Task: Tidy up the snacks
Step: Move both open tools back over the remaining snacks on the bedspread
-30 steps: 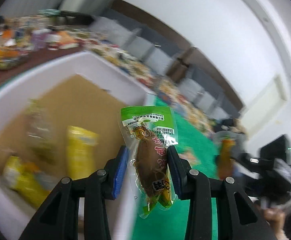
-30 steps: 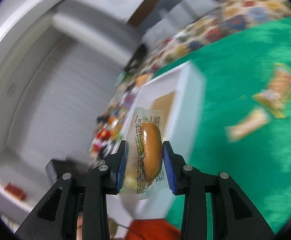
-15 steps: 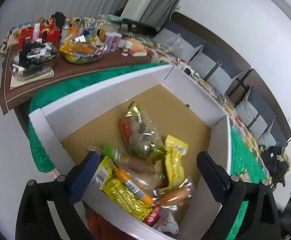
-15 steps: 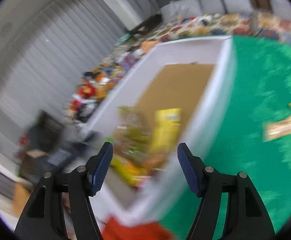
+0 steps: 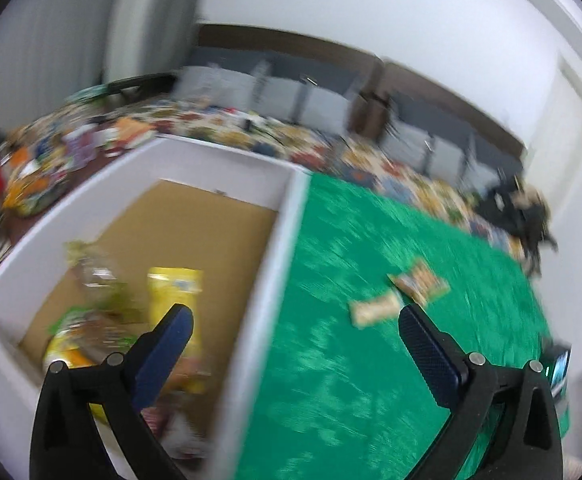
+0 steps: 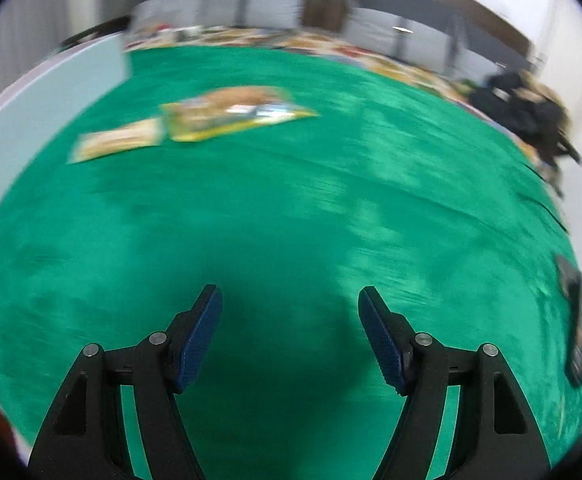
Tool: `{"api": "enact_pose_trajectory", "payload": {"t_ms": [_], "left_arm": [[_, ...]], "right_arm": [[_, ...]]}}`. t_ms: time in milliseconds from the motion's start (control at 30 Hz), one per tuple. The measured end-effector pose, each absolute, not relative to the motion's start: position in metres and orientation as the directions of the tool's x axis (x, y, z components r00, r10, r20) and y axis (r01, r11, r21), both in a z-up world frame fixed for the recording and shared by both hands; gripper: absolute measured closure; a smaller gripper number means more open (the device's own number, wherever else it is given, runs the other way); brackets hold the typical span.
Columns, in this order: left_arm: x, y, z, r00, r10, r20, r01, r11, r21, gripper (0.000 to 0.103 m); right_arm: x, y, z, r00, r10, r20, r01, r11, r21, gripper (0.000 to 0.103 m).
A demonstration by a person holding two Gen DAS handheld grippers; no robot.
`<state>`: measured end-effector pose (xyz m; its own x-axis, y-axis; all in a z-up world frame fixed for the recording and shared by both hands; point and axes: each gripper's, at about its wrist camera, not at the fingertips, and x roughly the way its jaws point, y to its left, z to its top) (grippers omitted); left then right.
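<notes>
hovering empty, both claws have let their sausage packs drop into the white box [image 5: 275,240]; the left claw [image 5: 291,320] and right claw [image 6: 289,300] are opening, nothing between them. two snack packets [image 6: 227,116] remain on the green counter [image 6: 291,208], near the box wall, with open cloth all round.

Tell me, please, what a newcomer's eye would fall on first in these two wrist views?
Probably the bright green tablecloth that fills both views, with two snack packets lying side by side on it beyond the right gripper, whose jaws are opening with nothing between them. In the left wrist view, the white box at the cloth's left edge holds a pile of snacks, behind the left gripper, also empty.
</notes>
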<state>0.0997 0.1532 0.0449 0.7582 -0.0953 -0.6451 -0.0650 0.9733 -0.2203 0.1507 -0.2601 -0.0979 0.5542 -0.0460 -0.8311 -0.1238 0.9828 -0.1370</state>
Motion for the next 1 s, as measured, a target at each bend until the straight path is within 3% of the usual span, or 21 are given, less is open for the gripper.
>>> {"api": "enact_pose_trajectory", "payload": {"t_ms": [367,500,1000], "left_arm": [[0.148,0.017,-0.022,0.545,-0.153,-0.824,0.195,0.979,-0.053,0.001],[0.158,0.005,-0.040,0.501,-0.146,-0.853,0.207,0.977,-0.045,0.001],[0.224,0.016,-0.035,0.460,-0.158,-0.874,0.270,0.962,-0.032,0.001]], "right_arm": [[0.161,-0.299,-0.104,0.569,-0.019,-0.822,-0.066,0.995,-0.069,0.023],[0.160,-0.307,-0.106,0.553,0.012,-0.833,-0.042,0.999,-0.013,0.016],[0.157,-0.304,-0.108,0.552,0.005,-0.834,-0.041,0.999,-0.021,0.014]]}}
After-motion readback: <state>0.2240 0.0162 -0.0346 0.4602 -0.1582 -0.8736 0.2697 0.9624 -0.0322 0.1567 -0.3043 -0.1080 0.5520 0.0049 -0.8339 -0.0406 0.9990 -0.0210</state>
